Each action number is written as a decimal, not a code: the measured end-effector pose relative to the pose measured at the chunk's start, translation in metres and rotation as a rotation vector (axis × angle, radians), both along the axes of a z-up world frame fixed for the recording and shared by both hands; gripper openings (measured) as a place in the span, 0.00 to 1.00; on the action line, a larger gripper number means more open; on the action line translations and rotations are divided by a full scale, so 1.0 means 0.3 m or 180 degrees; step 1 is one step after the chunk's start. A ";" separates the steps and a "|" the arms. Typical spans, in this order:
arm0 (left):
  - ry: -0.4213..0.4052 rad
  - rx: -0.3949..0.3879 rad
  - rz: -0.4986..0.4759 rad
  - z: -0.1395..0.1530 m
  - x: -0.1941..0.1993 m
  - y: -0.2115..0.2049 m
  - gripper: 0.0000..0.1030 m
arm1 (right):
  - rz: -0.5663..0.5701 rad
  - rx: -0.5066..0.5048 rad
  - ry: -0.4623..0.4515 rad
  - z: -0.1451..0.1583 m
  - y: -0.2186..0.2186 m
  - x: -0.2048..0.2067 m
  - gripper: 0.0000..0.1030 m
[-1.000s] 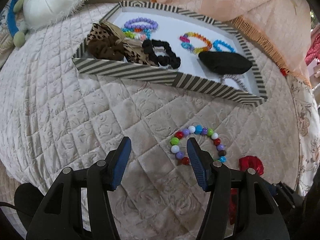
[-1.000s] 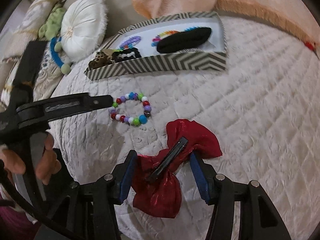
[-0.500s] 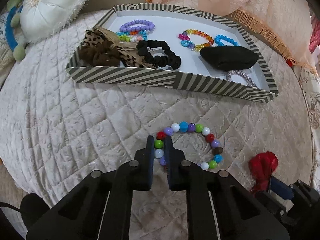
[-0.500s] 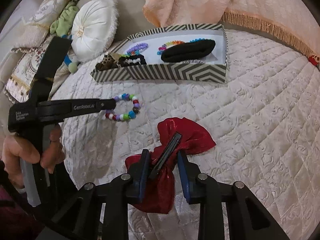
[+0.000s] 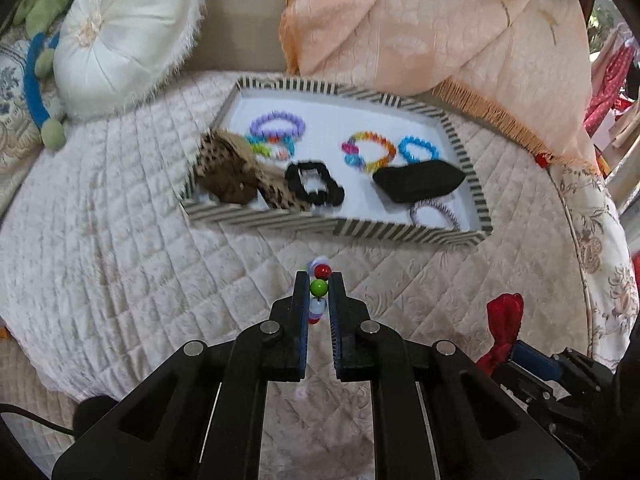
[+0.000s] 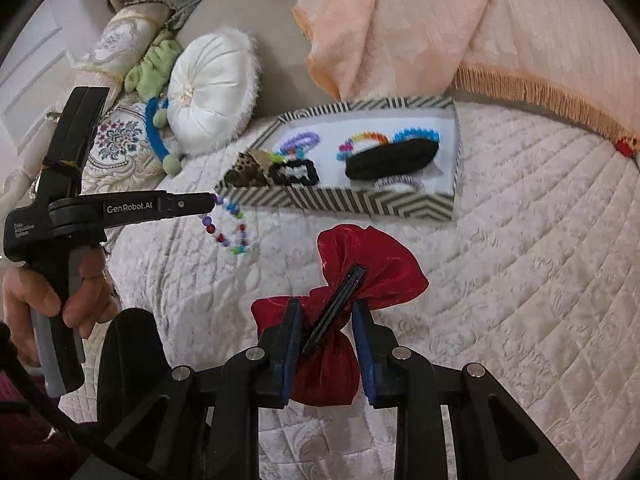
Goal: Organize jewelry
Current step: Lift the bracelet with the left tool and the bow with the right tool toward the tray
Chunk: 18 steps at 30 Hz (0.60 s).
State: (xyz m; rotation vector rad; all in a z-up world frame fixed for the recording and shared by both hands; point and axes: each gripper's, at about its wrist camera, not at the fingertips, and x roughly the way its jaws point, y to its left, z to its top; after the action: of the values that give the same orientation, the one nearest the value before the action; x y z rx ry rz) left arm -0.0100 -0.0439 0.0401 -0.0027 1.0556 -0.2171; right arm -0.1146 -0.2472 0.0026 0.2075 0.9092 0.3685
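1. Fingers of a hand (image 6: pixel 60 300) wrap the handle of the left gripper (image 5: pixel 319 286), far left in the right wrist view.
2. Its jaws are clamped on a multicoloured bead bracelet (image 6: pixel 230 226), which dangles clear of the quilted bedspread (image 6: pixel 500 280).
3. Beyond it sits the striped tray (image 5: pixel 336 230), holding bracelets and scrunchies.
4. Nearer, the right gripper (image 6: pixel 326 334) has just been closing; its jaws now pinch a red bow hair clip (image 6: pixel 360 264) at its middle.
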 end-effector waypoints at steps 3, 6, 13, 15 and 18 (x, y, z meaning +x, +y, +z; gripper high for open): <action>-0.0070 0.0013 0.0012 0.043 -0.001 0.011 0.08 | 0.0029 -0.0003 -0.0064 0.032 0.007 0.009 0.24; -0.0154 0.0051 0.0015 0.079 0.000 0.016 0.08 | 0.0051 -0.0002 -0.0123 0.063 0.016 0.029 0.24; -0.0382 0.0124 0.0029 0.166 0.026 0.016 0.08 | 0.0083 -0.0001 -0.0200 0.107 0.032 0.076 0.24; -0.0394 0.0113 0.0024 0.180 0.039 0.014 0.08 | 0.0095 -0.0011 -0.0215 0.117 0.036 0.092 0.24; -0.0422 0.0105 0.0034 0.196 0.058 0.012 0.08 | 0.0100 -0.0017 -0.0230 0.127 0.034 0.111 0.24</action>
State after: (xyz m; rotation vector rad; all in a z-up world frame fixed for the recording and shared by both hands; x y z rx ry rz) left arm 0.0075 -0.0404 0.0987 0.0355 0.9266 -0.1877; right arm -0.0812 -0.2370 0.0407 0.1741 0.8431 0.4003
